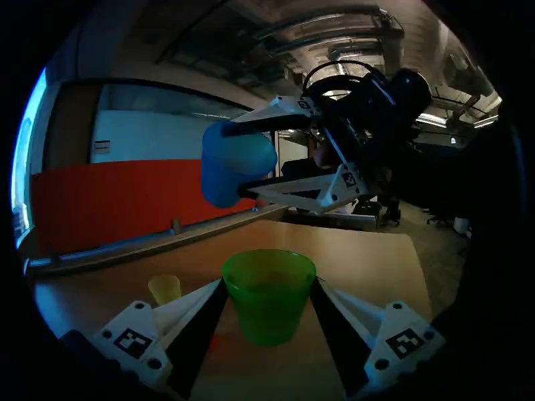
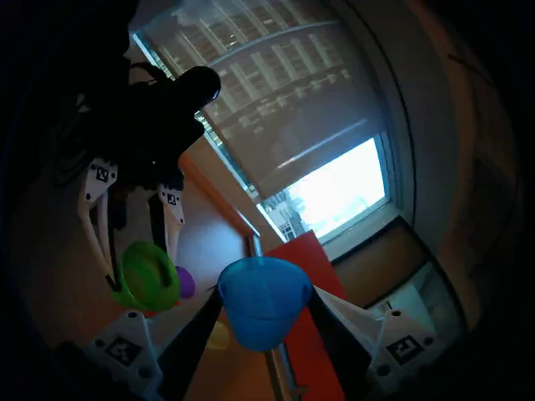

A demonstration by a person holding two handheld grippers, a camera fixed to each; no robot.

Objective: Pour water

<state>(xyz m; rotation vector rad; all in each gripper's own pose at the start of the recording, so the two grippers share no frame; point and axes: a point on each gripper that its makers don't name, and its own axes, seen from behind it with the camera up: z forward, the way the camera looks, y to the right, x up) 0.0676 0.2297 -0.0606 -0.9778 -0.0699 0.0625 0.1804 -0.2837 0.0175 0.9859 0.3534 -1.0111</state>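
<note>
The green cup [image 1: 269, 297] stands upright at lower centre, mouth up, clamped between the left tongs [image 1: 267, 284], with the table [image 1: 374, 260] behind. Above it, at upper centre, the blue cup [image 1: 234, 167] lies steeply tipped, its long axis slanting, gripped by the right tongs [image 1: 239, 157].

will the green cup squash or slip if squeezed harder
Likely light and thin: the green cup looks like translucent plastic, so squeezing may flex it. Its smooth tapered sides could let it slide in the left tool.
</note>
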